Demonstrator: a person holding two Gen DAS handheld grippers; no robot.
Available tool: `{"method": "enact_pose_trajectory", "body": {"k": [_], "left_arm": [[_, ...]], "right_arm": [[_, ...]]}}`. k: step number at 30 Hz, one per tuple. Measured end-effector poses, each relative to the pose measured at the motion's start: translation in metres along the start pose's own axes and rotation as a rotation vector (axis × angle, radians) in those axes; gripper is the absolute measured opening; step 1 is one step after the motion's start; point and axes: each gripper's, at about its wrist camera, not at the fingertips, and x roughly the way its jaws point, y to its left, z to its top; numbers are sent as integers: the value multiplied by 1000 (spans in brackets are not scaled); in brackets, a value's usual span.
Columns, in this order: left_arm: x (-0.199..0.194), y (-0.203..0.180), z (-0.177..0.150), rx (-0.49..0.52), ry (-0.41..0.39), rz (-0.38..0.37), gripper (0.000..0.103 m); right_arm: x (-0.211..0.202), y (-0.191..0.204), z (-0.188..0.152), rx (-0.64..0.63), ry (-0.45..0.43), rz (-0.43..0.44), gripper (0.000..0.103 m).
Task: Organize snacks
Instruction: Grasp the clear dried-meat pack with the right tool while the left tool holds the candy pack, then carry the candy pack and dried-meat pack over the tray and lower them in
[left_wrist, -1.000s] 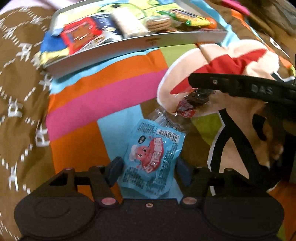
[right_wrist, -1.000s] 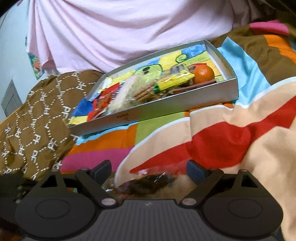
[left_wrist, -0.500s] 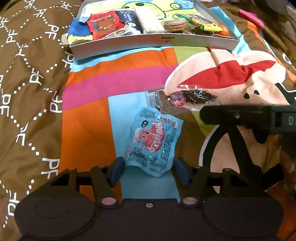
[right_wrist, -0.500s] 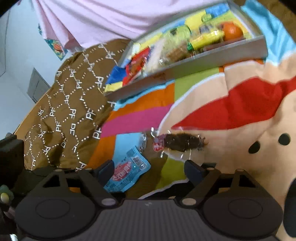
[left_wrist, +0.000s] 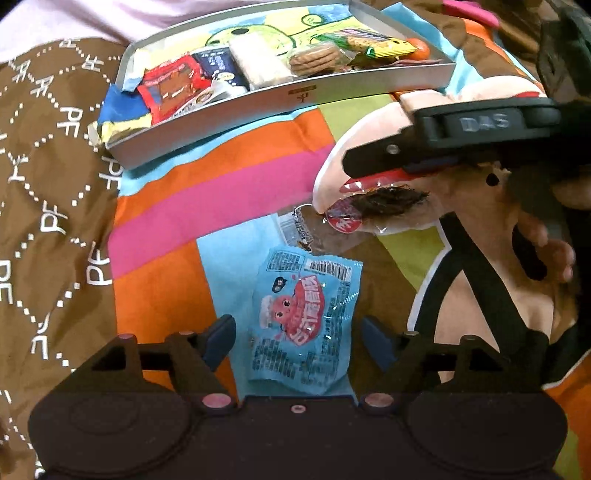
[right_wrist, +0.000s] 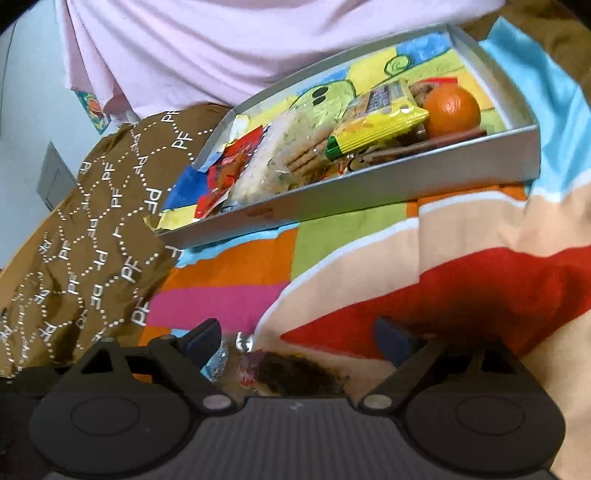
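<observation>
Squarely between opening jaws, blue packet (left_wrist: 304, 325).

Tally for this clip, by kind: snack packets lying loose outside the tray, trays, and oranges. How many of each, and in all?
Loose packets on the blanket: 2 (blue packet, clear packet with dark contents)
Tray: 1
Orange, inside the tray: 1
Total: 4

The left gripper (left_wrist: 298, 339) is opening, its jaws standing apart on either side of a blue snack packet (left_wrist: 304, 317) lying on the colourful blanket (left_wrist: 236, 192). Farther off sits a grey tray (left_wrist: 332, 90) of snacks; the right gripper (left_wrist: 443, 147) reaches in from the right above a clear packet of dark snack (left_wrist: 384, 201).
</observation>
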Motion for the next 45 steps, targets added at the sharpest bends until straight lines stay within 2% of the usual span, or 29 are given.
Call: {"method": "enact_pose_trajectory", "body": {"k": [2,6,13,16,18,21,25,27,30,33,36,45], "left_arm": [[1,4,0,-26,13,-15,76],[-3,8,-2,-65,29,-31,63],[-18,10,-15,-78,48,-9,61],[-21,13,-18,-78,48,-10,62],[-22,12,-18,-62,42,-7,63],[-22,8,-17,-11,35,4,67],[-18,6,-13,62,40,4,70],[-16,8,-11,64,47,-9,69],[-12,10,-11,59,52,-39,63],[-11,9,-11,61,52,-38,62],[-12,7,-10,65,51,-32,60],[-13,9,-11,5,60,-25,57]], "right_arm": [[1,2,-1,-4,57,38,96],[-3,8,-7,-15,118,82,96],[-25,27,-25,14,188,147,93],[-34,44,-30,-80,176,95,92],[-35,57,-33,-185,164,22,92],[-27,69,-42,-332,167,-89,92],[-14,73,-58,-448,165,-181,88],[-11,73,-59,-459,152,-186,87],[-10,71,-57,-441,138,-179,81],[-7,69,-57,-446,132,-179,74],[-5,70,-57,-460,125,-194,63],[-6,77,-62,-483,110,-220,53]]}}
